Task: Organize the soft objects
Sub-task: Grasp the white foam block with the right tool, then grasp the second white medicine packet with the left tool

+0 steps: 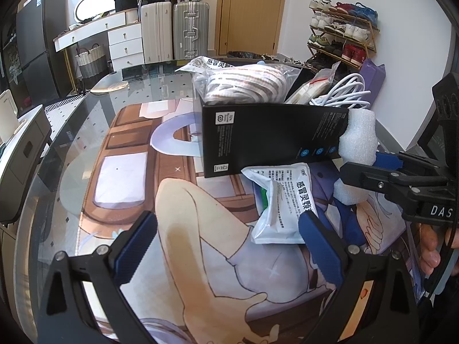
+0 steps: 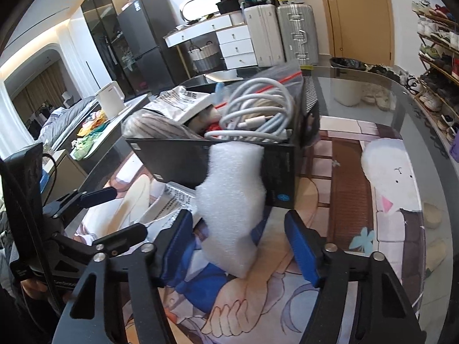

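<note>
Foam piece: a white foam block (image 2: 229, 200) leans against the near corner of the black box (image 1: 266, 137), its lower end on the surface, its top just reaching the box rim.
Right gripper (image 2: 238, 243): jaws wide apart, straddling the foam's lower end; the left pad looks to be touching or nearly touching it, the right pad stands clear. It grips nothing as far as I can tell.
Left gripper (image 1: 226, 246): jaws spread wide and holding nothing, low over the mat, with the white medicine sachet (image 1: 284, 203) just ahead of the right finger.
Box contents: already heaped above the rim with a bagged striped rope (image 1: 243, 83), a coiled white cable (image 2: 258, 111) and zip bags.
Risk, foam: closing off-centre would likely pinch only an edge; the soft foam could squash, twist and slip out on the lift.
Risk, box: a push from the foam or jaws may slide or tip the light box on the printed mat (image 1: 129, 177), and the cable on top could spill out.
Risk, overfill: there is little room left, so foam set on the heap may roll off.
Risk, hands: the two grippers work close together near the sachet and could knock each other.
</note>
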Tool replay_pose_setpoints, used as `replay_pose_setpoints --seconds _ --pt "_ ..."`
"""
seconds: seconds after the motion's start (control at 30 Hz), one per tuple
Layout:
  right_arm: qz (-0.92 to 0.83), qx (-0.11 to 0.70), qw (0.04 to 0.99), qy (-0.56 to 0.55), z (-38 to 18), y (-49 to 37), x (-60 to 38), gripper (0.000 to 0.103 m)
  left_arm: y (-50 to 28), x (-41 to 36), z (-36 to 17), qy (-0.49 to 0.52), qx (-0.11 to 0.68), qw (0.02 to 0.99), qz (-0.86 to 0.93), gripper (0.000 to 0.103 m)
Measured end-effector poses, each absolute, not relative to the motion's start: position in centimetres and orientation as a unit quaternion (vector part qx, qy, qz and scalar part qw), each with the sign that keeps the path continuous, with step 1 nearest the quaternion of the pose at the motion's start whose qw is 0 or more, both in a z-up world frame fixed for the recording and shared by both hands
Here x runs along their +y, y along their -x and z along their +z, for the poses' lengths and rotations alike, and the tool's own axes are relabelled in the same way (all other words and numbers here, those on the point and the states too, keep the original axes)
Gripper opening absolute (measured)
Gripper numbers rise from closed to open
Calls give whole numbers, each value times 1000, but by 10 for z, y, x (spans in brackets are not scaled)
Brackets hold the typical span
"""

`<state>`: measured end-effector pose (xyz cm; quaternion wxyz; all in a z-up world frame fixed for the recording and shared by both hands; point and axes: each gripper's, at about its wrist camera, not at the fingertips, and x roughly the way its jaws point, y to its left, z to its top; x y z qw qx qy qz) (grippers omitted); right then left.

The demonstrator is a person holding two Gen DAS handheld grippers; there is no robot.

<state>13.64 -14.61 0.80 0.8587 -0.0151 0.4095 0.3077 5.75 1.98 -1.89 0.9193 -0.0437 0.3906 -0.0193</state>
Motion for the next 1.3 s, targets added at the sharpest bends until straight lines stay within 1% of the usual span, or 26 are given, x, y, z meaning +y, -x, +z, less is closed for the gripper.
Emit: replay_pose_setpoints --seconds 0.13,0.23,0.77,1.13,1.23,1.3 --pt "320 397 860 16 12 -133 -146 47 -58 20 -19 44 390 919 -19 100" --pt "322 393 861 21 14 -132 -146 41 -58 20 -19 43 391 919 -19 100" --pt "337 363 868 28 25 -111 -157 40 -60 15 -20 40 392 919 -15 100" --pt "336 356 872 15 30 -101 -177 40 -69 -15 -23 14 419 906 -57 99" --pt "337 353 873 16 32 -98 -179 40 -72 -19 -23 9 426 902 -62 96" --pt "337 352 873 16 33 -98 -178 40 -74 -20 -24 10 429 901 -68 89"
